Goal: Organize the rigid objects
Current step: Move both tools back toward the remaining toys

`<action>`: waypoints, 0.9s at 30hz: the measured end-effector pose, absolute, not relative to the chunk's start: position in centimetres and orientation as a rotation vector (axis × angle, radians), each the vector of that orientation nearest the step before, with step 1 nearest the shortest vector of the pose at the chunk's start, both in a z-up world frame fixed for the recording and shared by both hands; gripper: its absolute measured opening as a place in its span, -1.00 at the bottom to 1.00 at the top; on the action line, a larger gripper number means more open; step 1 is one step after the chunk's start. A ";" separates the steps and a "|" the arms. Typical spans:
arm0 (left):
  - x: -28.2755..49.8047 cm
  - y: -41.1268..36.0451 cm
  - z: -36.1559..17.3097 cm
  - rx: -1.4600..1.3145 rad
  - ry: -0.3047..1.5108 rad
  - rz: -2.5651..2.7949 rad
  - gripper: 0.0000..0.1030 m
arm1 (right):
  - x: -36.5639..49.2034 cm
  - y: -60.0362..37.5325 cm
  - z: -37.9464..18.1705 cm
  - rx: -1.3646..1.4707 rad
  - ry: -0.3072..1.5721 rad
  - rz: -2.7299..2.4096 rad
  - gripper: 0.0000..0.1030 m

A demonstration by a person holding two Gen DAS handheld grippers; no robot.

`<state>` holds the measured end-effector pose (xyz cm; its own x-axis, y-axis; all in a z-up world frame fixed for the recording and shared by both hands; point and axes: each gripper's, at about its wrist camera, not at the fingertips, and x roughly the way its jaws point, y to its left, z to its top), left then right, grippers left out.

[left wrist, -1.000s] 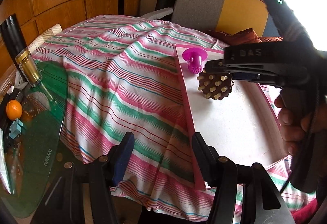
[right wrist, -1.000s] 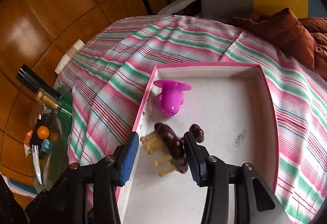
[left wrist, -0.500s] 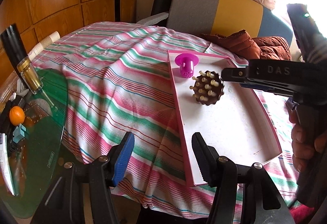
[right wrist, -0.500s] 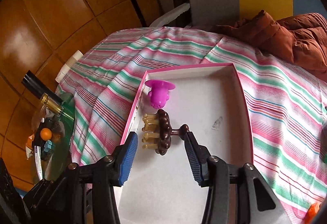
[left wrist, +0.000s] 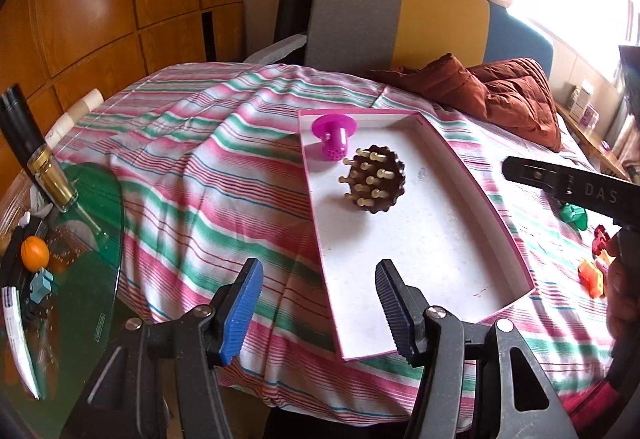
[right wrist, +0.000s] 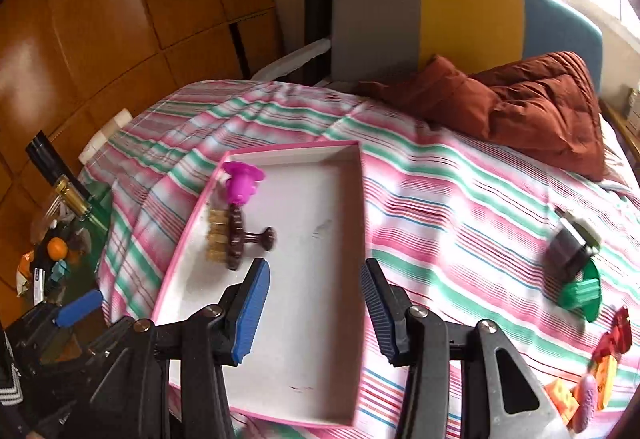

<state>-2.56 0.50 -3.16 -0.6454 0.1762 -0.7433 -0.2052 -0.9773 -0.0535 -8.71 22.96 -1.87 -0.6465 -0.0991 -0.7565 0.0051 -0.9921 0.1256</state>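
A pink-rimmed white tray (left wrist: 420,239) (right wrist: 320,183) lies on the striped cloth. At its far left end are a magenta perforated cup (left wrist: 334,137) (right wrist: 240,183) and a brown peg brush (left wrist: 374,181) (right wrist: 236,239), lying on its side with the knob handle pointing right. My left gripper (left wrist: 316,303) is open and empty over the tray's near left corner. My right gripper (right wrist: 312,279) is open and empty above the tray's near end, well clear of the brush. On the cloth to the right lie a green plastic piece (right wrist: 582,293), a grey cylinder (right wrist: 568,247) and small red (right wrist: 614,337) and orange toys (right wrist: 562,395).
A glass side table (left wrist: 92,239) at the left carries a gold-capped bottle (left wrist: 48,175) and an orange (left wrist: 35,253). A rust-brown jacket (right wrist: 520,111) lies at the bed's far side before a grey, yellow and blue chair back (left wrist: 400,23). Wood panelling closes the left.
The right gripper has drawn back and rightward off the brush, which stays in the tray. The left gripper has risen and backed away slightly, widening its view.
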 end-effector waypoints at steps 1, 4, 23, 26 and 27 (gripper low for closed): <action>-2.5 0.7 -3.1 -1.200 0.058 2.669 0.16 | -8.4 23.7 -1.9 1.302 -0.179 -2.806 -0.07; -2.4 1.5 -2.8 -1.182 0.074 2.656 0.27 | -7.6 26.4 -2.3 1.337 -0.173 -2.850 -0.07; -3.1 8.7 -2.0 -1.155 0.206 2.490 0.27 | -2.4 47.4 -2.4 1.416 -0.457 -3.330 -0.06; -3.1 10.7 -1.7 -1.132 0.240 2.461 0.27 | -0.5 51.4 -4.2 1.488 -0.767 -3.390 -0.06; -3.2 11.5 -1.7 -1.126 0.247 2.451 0.27 | 0.0 52.6 -4.6 1.517 -0.912 -3.368 -0.04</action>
<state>-3.18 11.46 -1.72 -0.5780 0.3077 -0.7558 -0.4526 -0.8916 -0.0169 0.03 52.60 -4.57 -0.5037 0.3744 -0.7785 -0.7160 -0.6852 0.1337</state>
